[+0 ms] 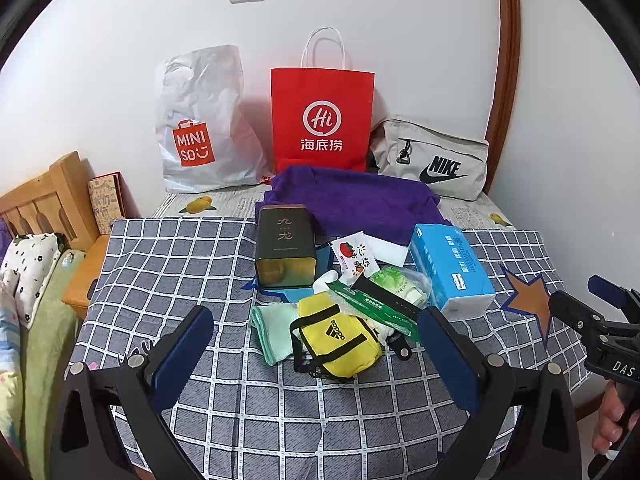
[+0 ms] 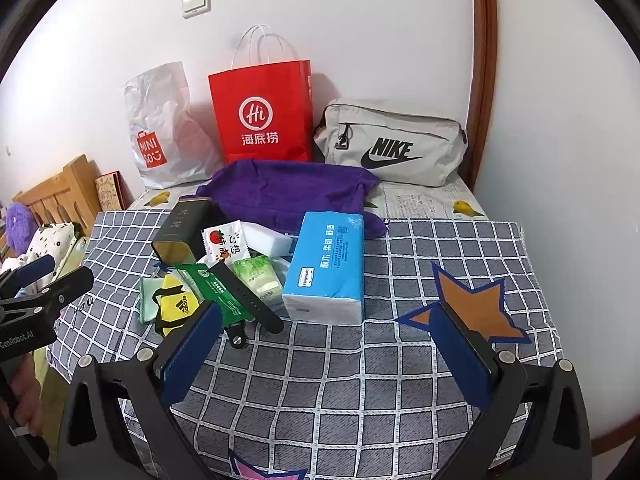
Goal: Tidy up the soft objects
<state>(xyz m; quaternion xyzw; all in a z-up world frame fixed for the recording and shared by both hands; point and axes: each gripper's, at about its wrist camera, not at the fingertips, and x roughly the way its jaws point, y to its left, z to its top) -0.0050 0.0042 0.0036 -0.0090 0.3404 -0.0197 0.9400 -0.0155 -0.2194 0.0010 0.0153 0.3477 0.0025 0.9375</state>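
Note:
A pile of small items lies on the checked cloth: a yellow adidas pouch, a mint cloth, a purple towel, a blue tissue pack, a white sponge and a green packet. My left gripper is open and empty, just in front of the yellow pouch. My right gripper is open and empty, in front of the tissue pack.
A dark tea tin and a black watch strap lie in the pile. A white Miniso bag, a red paper bag and a grey Nike pouch stand against the back wall. A wooden bed frame is at the left.

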